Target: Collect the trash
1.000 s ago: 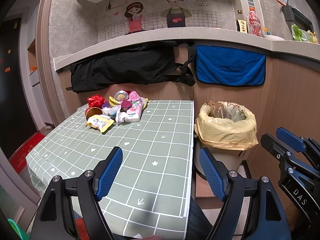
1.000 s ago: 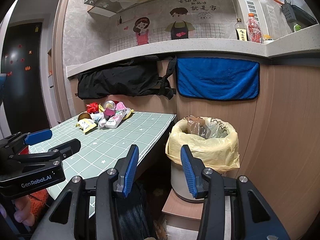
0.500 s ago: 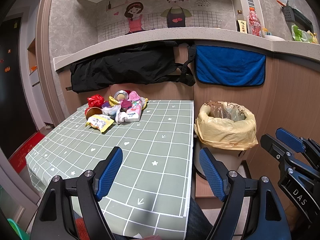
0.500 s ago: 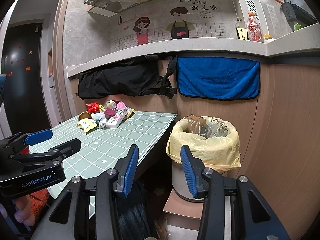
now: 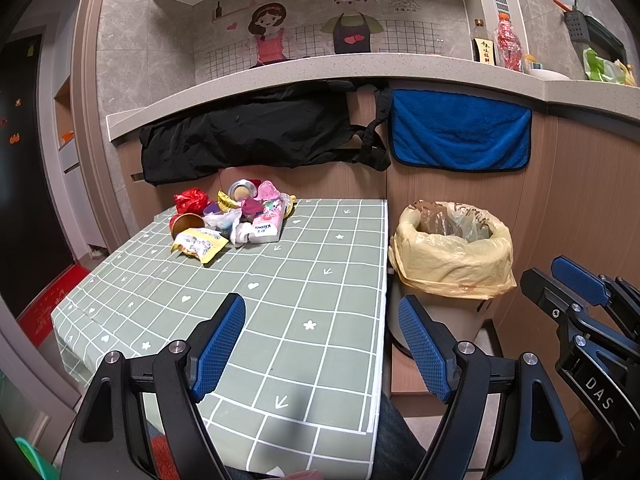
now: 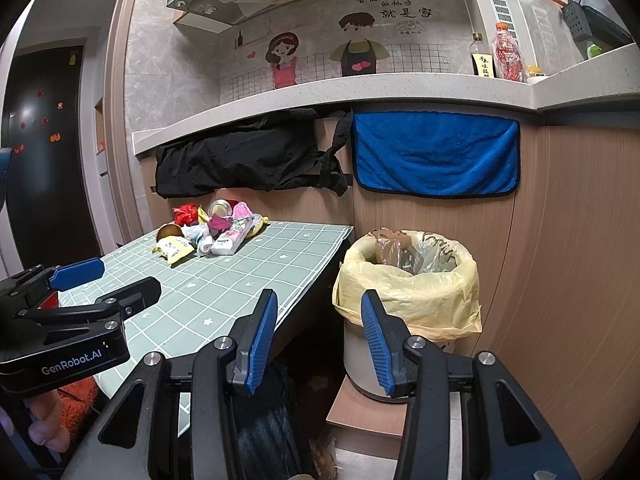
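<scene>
A heap of trash [image 5: 232, 216] lies at the far left of the green checked table [image 5: 280, 300]: a yellow snack packet [image 5: 199, 243], a red wrapper [image 5: 191, 200], a white tissue pack [image 5: 266, 228], a tin lid. It also shows in the right wrist view [image 6: 212, 228]. A bin lined with a yellow bag [image 5: 452, 256] stands right of the table, also seen from the right wrist [image 6: 408, 280]. My left gripper [image 5: 322, 340] is open and empty over the table's near edge. My right gripper [image 6: 318, 336] is open and empty, near the bin.
A black garment [image 5: 256, 136] and a blue towel [image 5: 460, 132] hang from the stone counter ledge [image 5: 320, 72] behind the table. Bottles [image 5: 506, 46] stand on the ledge. The bin sits on a low wooden step [image 6: 368, 412]. A wood-panelled wall runs along the right.
</scene>
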{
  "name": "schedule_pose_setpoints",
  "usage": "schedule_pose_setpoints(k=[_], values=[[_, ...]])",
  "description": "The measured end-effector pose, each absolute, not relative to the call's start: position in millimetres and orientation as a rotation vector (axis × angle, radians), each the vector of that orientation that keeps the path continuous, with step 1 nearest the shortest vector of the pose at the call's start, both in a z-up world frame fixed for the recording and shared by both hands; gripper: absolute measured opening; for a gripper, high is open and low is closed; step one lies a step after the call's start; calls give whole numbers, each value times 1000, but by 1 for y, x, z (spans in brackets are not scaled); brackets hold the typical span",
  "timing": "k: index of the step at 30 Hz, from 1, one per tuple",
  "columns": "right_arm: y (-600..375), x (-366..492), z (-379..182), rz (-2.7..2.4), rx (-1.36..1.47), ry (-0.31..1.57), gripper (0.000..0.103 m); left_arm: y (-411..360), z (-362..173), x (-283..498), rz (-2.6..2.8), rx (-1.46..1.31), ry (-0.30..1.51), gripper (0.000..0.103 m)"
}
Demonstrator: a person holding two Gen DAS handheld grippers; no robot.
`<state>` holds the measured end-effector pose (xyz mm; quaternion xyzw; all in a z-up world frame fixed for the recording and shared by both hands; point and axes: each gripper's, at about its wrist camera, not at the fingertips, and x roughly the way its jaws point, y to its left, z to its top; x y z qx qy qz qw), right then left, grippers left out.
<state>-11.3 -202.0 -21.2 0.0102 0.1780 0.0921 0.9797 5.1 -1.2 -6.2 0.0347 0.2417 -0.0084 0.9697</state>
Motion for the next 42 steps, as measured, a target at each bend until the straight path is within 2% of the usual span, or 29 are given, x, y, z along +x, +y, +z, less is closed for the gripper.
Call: schedule_pose_setpoints(k=[26, 33, 42], values=[[-203, -10, -22, 183, 23, 362, 42, 5, -8, 11, -17, 51, 506, 79], [-192, 11, -15, 192, 2, 366, 42, 37, 2, 27, 6, -21, 478, 79], [-135, 67, 24, 279, -84, 308, 42, 104, 25, 65, 73, -46, 412, 79]])
